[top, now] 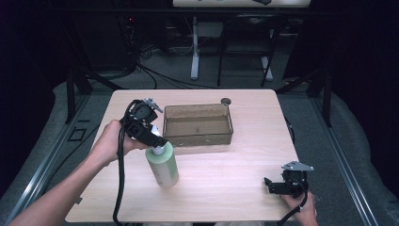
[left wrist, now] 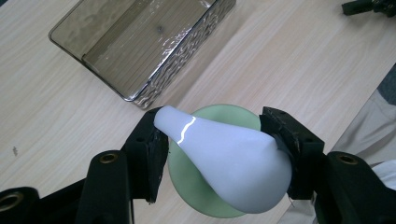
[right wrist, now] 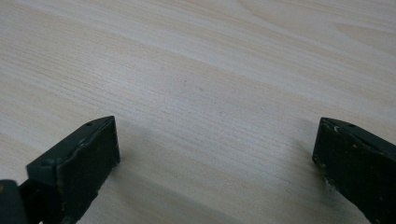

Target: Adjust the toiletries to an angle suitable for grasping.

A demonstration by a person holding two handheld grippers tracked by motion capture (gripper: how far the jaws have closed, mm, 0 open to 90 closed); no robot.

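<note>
High view, left to right: the person's left forearm comes in from the bottom left corner, and the left gripper (top: 157,143) tilts down over the green bottle (top: 162,165), which stands upright on the tabletop (top: 226,174) just in front of the smoky clear tray (top: 197,125). The left gripper view looks straight down on the bottle's white pump top (left wrist: 224,163): the two black fingers (left wrist: 147,154) sit on either side of it, both pads touching the white plastic, so the fingers are closed on the pump top, though how firmly is hard to tell. The step in hand looks like the grasp itself, with the bottle not yet lifted. The next move probably calls for a firm hold on that smooth, tapered top, then a straight lift and a short carry over the tray wall. Far right, the right gripper (top: 282,186) rests low at the tabletop's near edge in the person's right hand (top: 306,212); the right gripper view shows its fingers (right wrist: 74,163) wide apart over bare wood, holding nothing
</note>
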